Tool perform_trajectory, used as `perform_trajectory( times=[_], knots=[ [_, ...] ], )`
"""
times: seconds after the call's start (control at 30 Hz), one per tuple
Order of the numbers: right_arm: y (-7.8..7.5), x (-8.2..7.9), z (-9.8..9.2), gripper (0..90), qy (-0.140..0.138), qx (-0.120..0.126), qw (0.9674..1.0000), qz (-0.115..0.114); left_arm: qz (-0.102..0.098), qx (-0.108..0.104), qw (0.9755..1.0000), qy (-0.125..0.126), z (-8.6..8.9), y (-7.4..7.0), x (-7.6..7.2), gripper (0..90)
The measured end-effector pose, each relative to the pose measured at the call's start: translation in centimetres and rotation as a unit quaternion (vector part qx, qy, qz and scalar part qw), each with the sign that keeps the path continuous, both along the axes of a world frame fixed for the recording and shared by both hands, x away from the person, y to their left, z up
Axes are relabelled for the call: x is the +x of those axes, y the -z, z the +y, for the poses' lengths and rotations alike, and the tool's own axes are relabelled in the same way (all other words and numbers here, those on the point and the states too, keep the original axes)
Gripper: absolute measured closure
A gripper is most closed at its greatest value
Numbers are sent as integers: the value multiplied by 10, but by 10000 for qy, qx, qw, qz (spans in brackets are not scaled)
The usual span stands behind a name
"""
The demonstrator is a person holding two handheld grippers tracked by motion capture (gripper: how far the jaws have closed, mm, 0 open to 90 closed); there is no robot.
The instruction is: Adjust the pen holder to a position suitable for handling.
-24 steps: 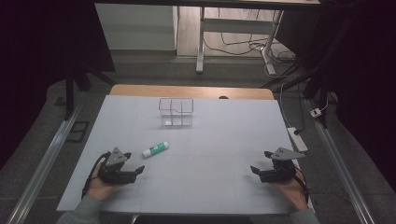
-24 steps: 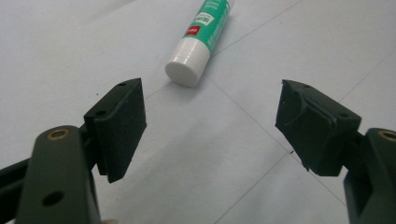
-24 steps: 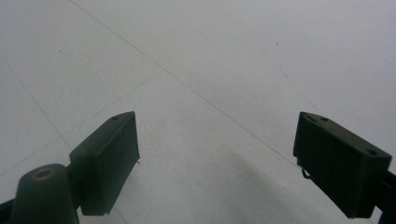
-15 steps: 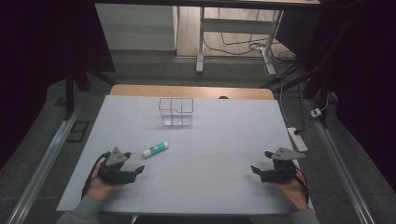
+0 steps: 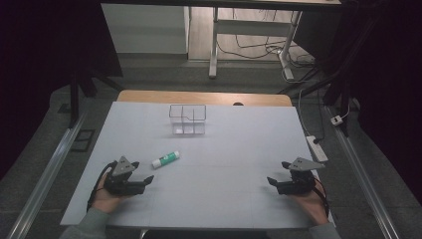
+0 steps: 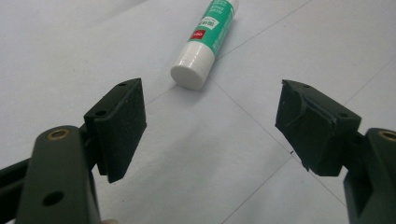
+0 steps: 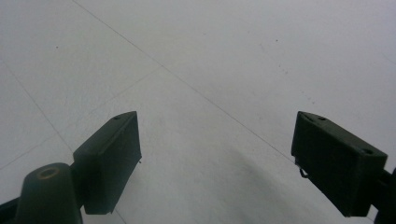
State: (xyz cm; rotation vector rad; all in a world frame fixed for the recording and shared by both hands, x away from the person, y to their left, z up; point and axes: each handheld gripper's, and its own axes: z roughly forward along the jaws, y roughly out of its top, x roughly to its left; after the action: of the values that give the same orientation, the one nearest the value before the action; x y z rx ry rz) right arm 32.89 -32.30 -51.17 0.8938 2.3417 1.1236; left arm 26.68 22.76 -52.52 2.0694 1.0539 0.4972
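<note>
Glue stick (image 6: 206, 41) lies untouched on the white table (image 5: 229, 169), just ahead of left gripper (image 5: 144, 182), jaws apart, empty. Right gripper (image 5: 274, 182) likewise spread, well apart. Clear divided box (image 5: 187, 119) empty; pickup not yet begun.

I see a green-and-white glue stick (image 6: 205, 37) with a white cap and red label patch, black grippers (image 5: 144, 183), and a pale grey table (image 5: 229, 164).

Glossy plastic glue stick (image 6: 205, 42), clear plastic box (image 5: 187, 119), matt white tabletop (image 5: 239, 149) w/ wood edge.
</note>
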Motion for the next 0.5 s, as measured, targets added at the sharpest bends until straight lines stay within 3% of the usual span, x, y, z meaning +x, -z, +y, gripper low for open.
perform_trajectory(
  times=[0.5],
  knots=[
    [1,0,2,167,-50,-81,10000,13,-70,-61,9999,-79,1,-8,4,257]
  ],
)
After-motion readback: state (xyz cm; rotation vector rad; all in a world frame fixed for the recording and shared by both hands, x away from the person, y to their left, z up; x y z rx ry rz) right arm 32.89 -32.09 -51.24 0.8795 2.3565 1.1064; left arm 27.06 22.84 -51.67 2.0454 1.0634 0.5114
